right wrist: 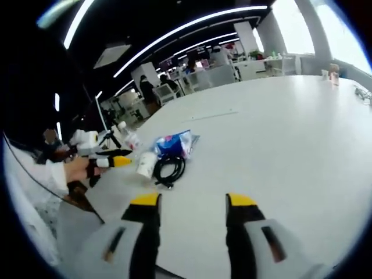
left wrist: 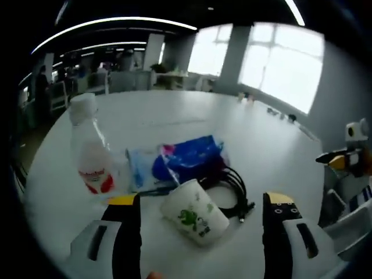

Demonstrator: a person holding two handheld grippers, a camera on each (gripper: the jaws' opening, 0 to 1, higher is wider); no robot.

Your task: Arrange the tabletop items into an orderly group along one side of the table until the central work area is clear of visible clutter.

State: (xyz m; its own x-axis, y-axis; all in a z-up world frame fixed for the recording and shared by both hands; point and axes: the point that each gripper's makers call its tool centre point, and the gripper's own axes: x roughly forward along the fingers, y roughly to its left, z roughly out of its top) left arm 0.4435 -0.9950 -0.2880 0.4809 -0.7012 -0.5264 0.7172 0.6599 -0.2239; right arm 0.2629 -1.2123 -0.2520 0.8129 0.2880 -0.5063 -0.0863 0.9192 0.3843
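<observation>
With jaws spread wide, the left gripper [left wrist: 200, 206] frames a tipped paper cup [left wrist: 195, 212] on the white table [left wrist: 279, 145] beside a coiled black cable [left wrist: 232, 186] and plastic bottle [left wrist: 90, 154], which a careless sweep could topple, while the right gripper [right wrist: 192, 203] hangs open well apart.

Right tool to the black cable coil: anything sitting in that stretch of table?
Nothing. In the right gripper view, bare white table runs from the open right tool up to the black cable coil; the paper cup lies just beside the coil.
</observation>
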